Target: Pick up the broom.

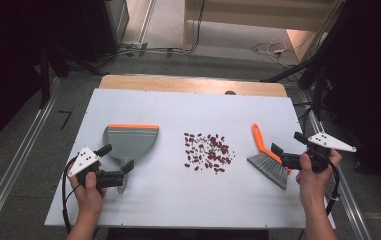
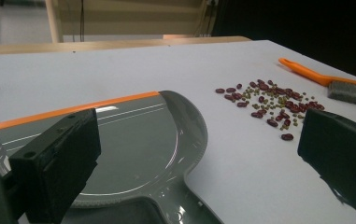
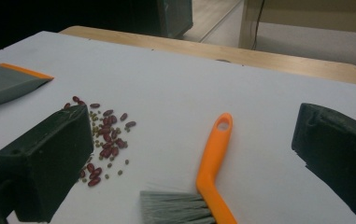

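1. Lying flat near the left edge of the white rectangular table [image 1: 178, 200]: one grey plastic dustpan with an orange lip [image 1: 130, 141], lip toward the far edge, handle toward the near edge.
2. Resting near the right edge: one hand brush with an orange plastic handle and grey bristles [image 1: 268, 159], handle end toward the far edge, bristle head toward the near edge.
3. Scattered at the table's middle, between dustpan and brush and apart from both: one loose pile of dark red beans mixed with small green ones [image 1: 208, 151]; too many and too small to count.
4. Hovering at the dustpan's handle: one black left gripper [image 1: 115, 164] held in one hand, jaws spread wide on either side of the handle, grasping nothing.
5. Hovering over the brush where handle meets bristles: one black right gripper [image 1: 288, 148] held in the other hand, jaws released and wide apart, astride the orange handle, not touching it.
6. Counted overall: two grippers, two hands, one dustpan, one brush, one bean pile.
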The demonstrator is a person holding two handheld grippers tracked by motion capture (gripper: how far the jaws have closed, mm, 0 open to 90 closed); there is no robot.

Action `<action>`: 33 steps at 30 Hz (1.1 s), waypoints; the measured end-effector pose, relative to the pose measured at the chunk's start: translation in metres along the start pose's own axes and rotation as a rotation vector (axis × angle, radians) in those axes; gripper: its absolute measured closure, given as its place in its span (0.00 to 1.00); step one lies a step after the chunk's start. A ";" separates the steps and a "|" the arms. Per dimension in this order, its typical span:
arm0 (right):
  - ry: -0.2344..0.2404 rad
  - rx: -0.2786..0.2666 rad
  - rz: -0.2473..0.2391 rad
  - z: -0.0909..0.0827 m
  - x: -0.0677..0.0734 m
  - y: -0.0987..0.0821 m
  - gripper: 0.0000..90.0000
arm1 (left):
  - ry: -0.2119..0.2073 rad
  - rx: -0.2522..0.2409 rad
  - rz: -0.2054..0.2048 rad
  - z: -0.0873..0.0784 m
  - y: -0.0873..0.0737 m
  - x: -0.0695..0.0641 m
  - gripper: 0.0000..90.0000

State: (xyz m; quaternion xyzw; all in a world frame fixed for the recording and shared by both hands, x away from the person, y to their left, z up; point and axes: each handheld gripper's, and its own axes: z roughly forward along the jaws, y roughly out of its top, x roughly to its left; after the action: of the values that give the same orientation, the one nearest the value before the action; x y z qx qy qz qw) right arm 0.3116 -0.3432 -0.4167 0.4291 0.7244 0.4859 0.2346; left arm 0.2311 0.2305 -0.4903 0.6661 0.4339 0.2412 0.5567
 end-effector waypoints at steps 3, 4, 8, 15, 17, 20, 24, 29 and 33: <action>-0.014 0.025 -0.011 0.006 0.001 0.009 0.00 | 0.005 0.008 0.014 0.000 0.000 -0.001 0.00; -0.015 0.033 -0.012 0.008 0.001 0.012 0.00 | 0.005 0.011 0.016 0.000 0.000 -0.002 0.00; -0.033 0.076 -0.009 0.018 -0.002 0.022 0.00 | 0.004 0.018 0.027 0.001 -0.001 -0.003 0.00; -0.053 0.157 0.027 0.033 -0.015 0.036 0.01 | -0.001 0.024 0.036 0.002 0.000 -0.004 0.00; -0.055 0.175 0.032 0.038 -0.018 0.038 0.04 | -0.002 0.022 0.036 0.002 0.001 -0.005 0.00; -0.045 0.222 0.041 0.048 -0.022 0.039 0.09 | -0.005 0.023 0.038 0.003 0.001 -0.006 0.00; -0.062 0.270 0.105 0.060 -0.023 0.038 0.30 | -0.007 0.028 0.041 0.004 0.001 -0.007 0.00; -0.092 0.351 0.119 0.074 -0.022 0.031 0.43 | -0.008 0.030 0.040 0.004 0.001 -0.007 0.00; -0.081 0.403 0.097 0.079 -0.022 0.026 0.54 | -0.008 0.035 0.042 0.005 0.001 -0.007 0.00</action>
State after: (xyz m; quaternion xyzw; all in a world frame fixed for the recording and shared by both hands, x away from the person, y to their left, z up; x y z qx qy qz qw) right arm 0.3926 -0.3182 -0.4281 0.5209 0.7754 0.3243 0.1495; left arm 0.2313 0.2218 -0.4893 0.6858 0.4216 0.2426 0.5414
